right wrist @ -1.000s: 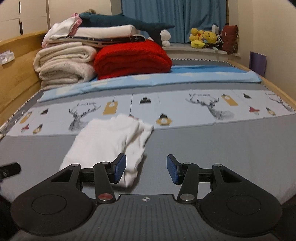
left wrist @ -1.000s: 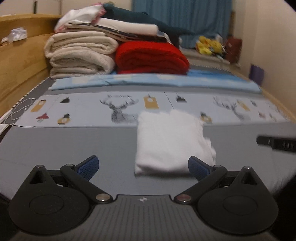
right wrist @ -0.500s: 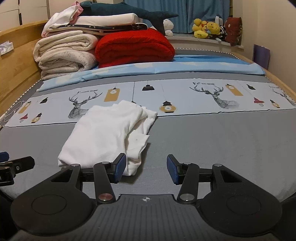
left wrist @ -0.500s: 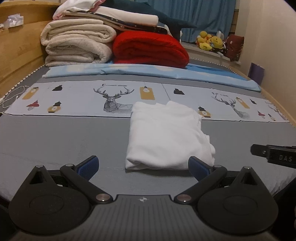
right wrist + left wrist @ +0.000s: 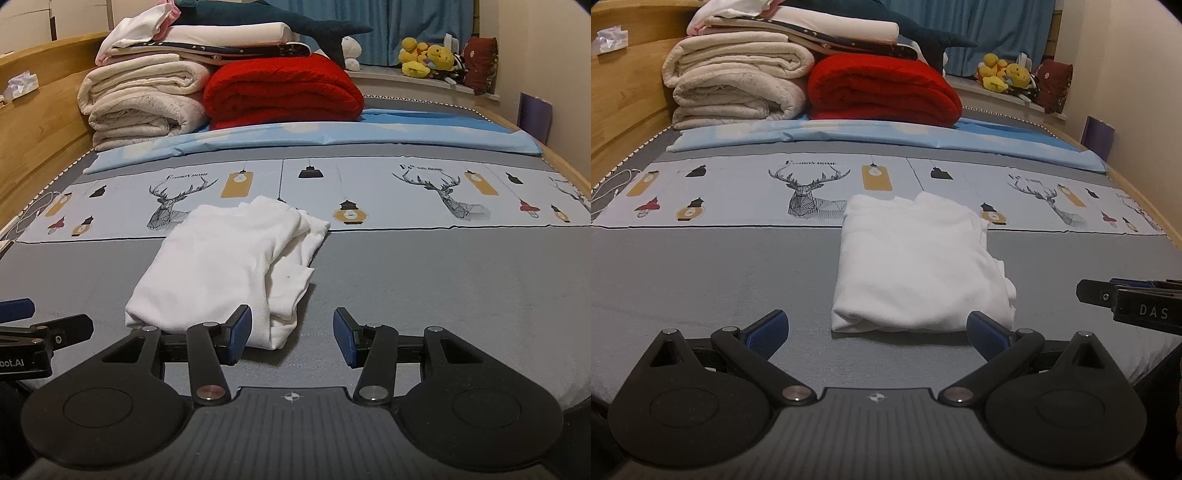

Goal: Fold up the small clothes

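Both handheld grippers are matte black. The left gripper (image 5: 877, 332) has scissor-like linkage arms with silver pivot screws, two round discs, a ribbed grey centre plate bearing a small compass-like mark, and blue textured pads (image 5: 767, 329). The right gripper (image 5: 291, 334) is built alike; its side shows white lettering "DAS".

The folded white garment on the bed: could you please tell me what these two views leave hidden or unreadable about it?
- Folded white garment: its type and inner layers are hidden by its own top layer in both views.
- Its near right corner: covered by the left gripper finger in the left wrist view.
- Its near edge: partly behind the right gripper finger in the right wrist view.
- Its underside: against the grey bed sheet.
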Available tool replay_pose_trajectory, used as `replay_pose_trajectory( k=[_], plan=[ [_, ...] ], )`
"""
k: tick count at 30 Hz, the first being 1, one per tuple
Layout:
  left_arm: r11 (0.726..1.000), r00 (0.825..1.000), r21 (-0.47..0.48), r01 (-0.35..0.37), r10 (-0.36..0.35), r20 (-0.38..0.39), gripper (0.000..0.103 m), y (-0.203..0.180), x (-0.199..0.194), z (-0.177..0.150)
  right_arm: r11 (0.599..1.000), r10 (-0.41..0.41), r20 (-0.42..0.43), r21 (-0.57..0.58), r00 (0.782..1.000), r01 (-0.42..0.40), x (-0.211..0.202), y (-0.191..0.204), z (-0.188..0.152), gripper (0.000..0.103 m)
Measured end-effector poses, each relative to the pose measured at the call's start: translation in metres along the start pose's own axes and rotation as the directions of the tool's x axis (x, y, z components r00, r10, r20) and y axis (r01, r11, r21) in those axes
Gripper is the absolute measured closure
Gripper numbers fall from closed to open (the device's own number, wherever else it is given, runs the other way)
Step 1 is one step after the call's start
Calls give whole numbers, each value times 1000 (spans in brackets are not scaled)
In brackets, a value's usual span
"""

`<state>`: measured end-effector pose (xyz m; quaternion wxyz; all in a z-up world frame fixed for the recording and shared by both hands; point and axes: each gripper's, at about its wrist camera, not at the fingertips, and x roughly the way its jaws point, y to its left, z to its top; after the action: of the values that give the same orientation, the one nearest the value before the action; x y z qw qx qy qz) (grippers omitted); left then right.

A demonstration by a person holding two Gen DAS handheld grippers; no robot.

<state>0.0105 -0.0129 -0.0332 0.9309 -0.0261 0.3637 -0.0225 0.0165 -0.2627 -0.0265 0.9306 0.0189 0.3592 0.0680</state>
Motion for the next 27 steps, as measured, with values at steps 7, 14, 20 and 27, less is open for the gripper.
replay_pose_trajectory(
  k=[7,14,20,27],
  plan=[
    [1000,1000,-3,2,-2,-3,0,0,1,0,1000,1,-4,-2,1000,-1,0,1,0,52],
    [1000,1000,-3,5,-5,-5,0,0,2,-1,1000,1,-9,-7,1000,-1,2,2,0,52],
    [1000,1000,-2,7,-7,-4,0,0,2,-1,1000,6,-12,-7,1000,-6,3,2,0,52],
    [1000,1000,3,9,-9,-3,0,-1,3,-1,1000,9,-12,-7,1000,-9,3,2,-1,52]
  ],
)
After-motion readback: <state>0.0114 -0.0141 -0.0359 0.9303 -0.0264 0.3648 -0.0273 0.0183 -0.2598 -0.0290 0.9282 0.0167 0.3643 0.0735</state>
